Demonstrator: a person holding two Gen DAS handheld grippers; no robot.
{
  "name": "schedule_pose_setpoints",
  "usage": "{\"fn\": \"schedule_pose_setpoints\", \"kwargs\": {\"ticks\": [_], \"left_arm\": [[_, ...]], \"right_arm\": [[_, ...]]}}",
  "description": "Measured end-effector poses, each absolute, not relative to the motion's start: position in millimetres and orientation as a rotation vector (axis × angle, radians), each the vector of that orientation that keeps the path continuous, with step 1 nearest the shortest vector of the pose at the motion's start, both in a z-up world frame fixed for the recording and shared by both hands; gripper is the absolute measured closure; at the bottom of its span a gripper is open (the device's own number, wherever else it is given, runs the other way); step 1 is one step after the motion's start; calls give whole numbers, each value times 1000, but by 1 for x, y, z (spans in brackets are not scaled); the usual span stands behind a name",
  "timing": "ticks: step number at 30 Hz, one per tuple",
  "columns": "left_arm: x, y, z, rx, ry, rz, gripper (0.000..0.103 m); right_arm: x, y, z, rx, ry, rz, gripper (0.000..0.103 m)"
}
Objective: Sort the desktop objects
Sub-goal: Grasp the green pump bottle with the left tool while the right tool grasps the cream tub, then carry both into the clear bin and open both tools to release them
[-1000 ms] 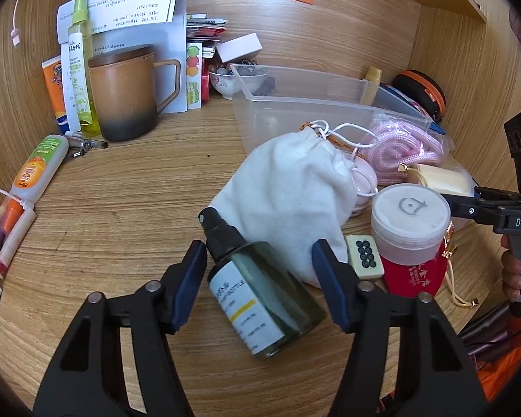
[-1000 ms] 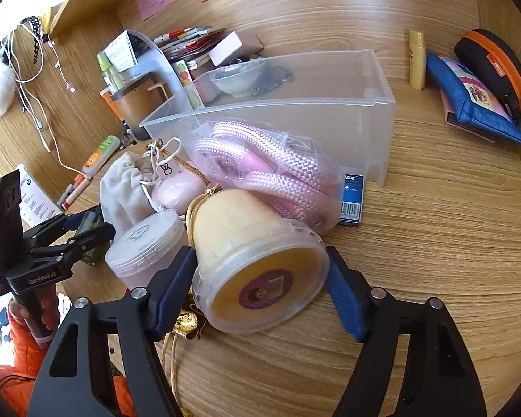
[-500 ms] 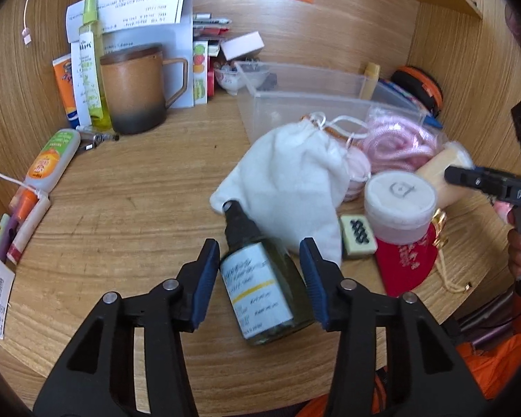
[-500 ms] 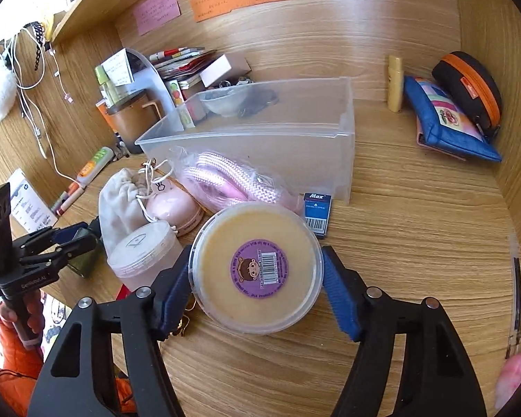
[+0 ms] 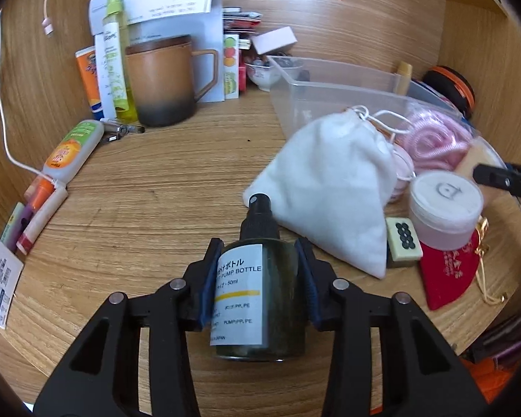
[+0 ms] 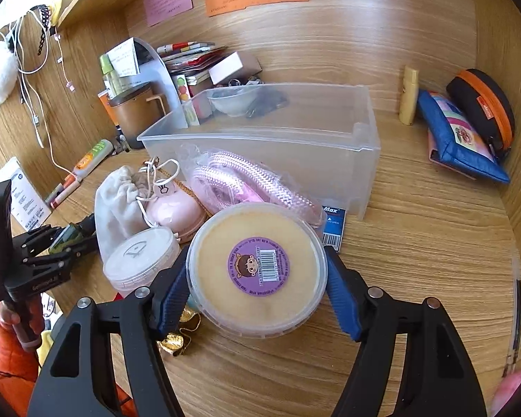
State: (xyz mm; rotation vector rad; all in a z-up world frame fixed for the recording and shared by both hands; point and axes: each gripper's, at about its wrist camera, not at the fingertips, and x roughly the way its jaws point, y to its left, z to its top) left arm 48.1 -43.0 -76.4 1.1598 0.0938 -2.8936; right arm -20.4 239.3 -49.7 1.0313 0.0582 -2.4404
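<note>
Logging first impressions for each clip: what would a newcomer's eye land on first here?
Up close, the left gripper is closing its fingers on a dark green pump bottle lying on the wooden desk. In the right wrist view, the right gripper grips a round yellow tub with a purple sticker. Behind both sits a clear plastic bin amid clutter.

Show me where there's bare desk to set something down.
Bare desk lies between the mug and the white pouch. More lies right of the clear bin, before the blue pouch. Crowded: pouch, pink rope and white jar packed before the bin; tubes along the left wall.
</note>
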Motion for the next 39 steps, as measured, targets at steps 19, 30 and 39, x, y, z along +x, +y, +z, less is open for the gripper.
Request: {"fn": "schedule_pose_setpoints", "kwargs": {"ticks": [19, 30, 39], "left_arm": [[37, -43, -21, 1022, 41, -2932, 62], [-4, -33, 43, 1057, 34, -3105, 62], [-55, -23, 78, 1126, -24, -3138, 62]], "right_arm": [[-18, 267, 21, 865, 74, -2523, 36], [-41, 257, 65, 773, 110, -2510, 36], [-84, 235, 75, 801, 173, -2474, 36]]}}
